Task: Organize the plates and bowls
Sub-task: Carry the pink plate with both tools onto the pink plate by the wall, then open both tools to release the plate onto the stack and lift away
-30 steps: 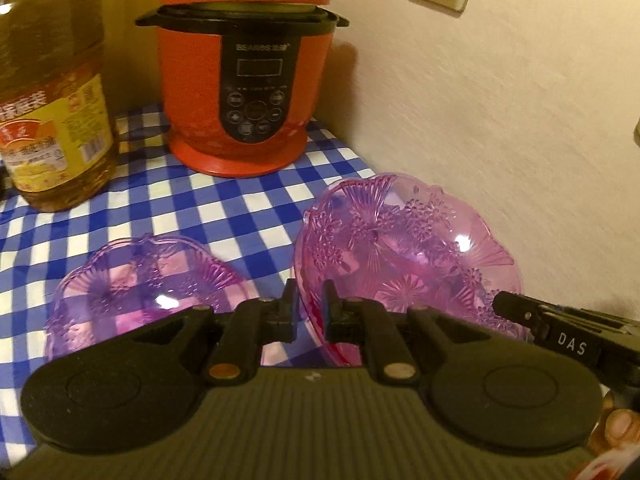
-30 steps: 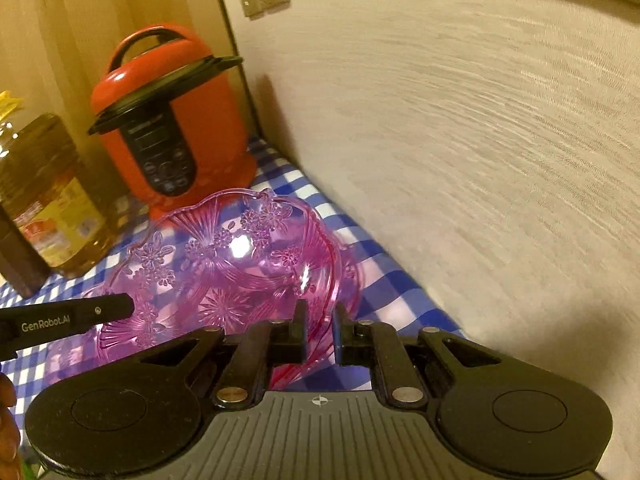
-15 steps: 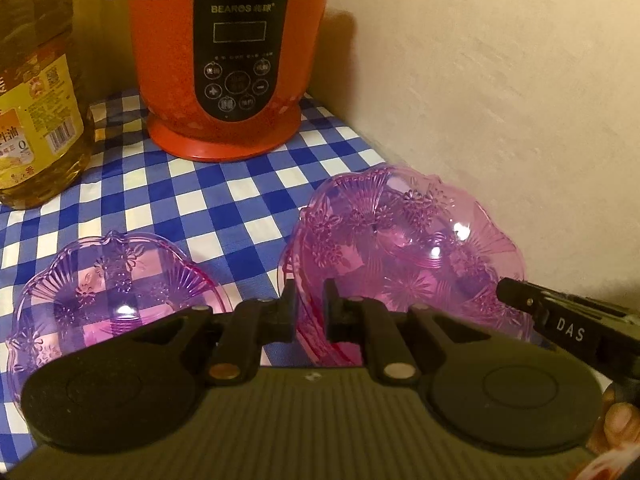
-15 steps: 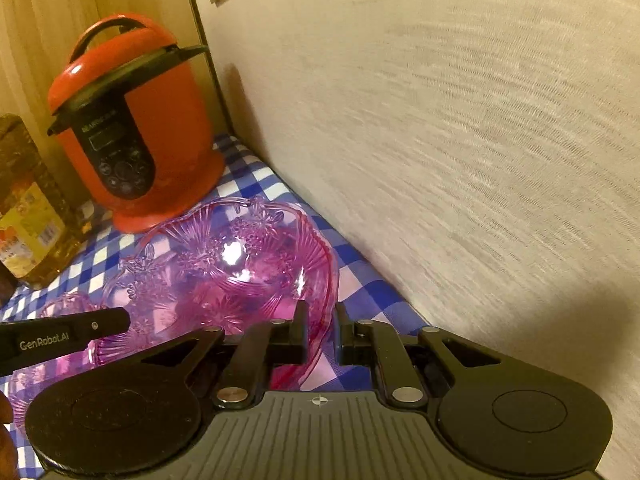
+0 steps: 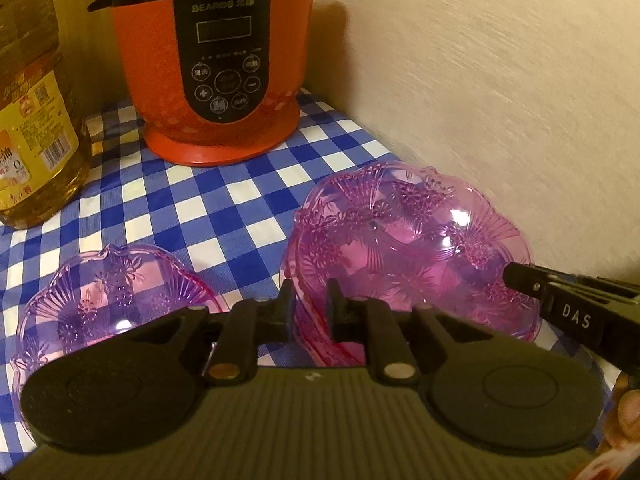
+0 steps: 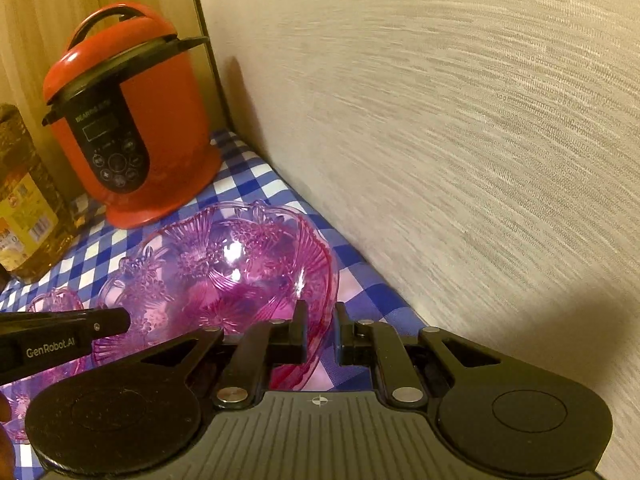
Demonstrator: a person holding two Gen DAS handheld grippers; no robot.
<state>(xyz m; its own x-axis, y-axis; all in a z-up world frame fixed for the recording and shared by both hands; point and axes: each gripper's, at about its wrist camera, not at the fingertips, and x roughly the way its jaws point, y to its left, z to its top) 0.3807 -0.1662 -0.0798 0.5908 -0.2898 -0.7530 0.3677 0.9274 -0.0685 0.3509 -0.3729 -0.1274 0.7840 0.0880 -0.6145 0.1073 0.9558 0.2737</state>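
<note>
A large pink see-through bowl (image 5: 408,240), seemingly several nested, rests on the blue checked cloth (image 5: 192,200) close to the wall. My left gripper (image 5: 310,304) straddles its near left rim; the jaws are opening and the rim stands between them with a little slack. My right gripper (image 6: 322,328) is shut on the near right rim of the same bowl (image 6: 224,264). Each gripper's finger shows in the other's view: the right one's (image 5: 524,278), the left one's (image 6: 108,322). A smaller pink bowl (image 5: 112,292) lies to the left on the cloth.
A red electric cooker (image 5: 224,72) stands at the back against the corner. A big oil bottle (image 5: 32,120) stands at the back left. The beige wall (image 5: 500,80) runs along the right side, right beside the large bowl.
Both grippers came forward and down with the large bowl, which now sits lower on the cloth. The left jaws have spread slightly around the rim.
</note>
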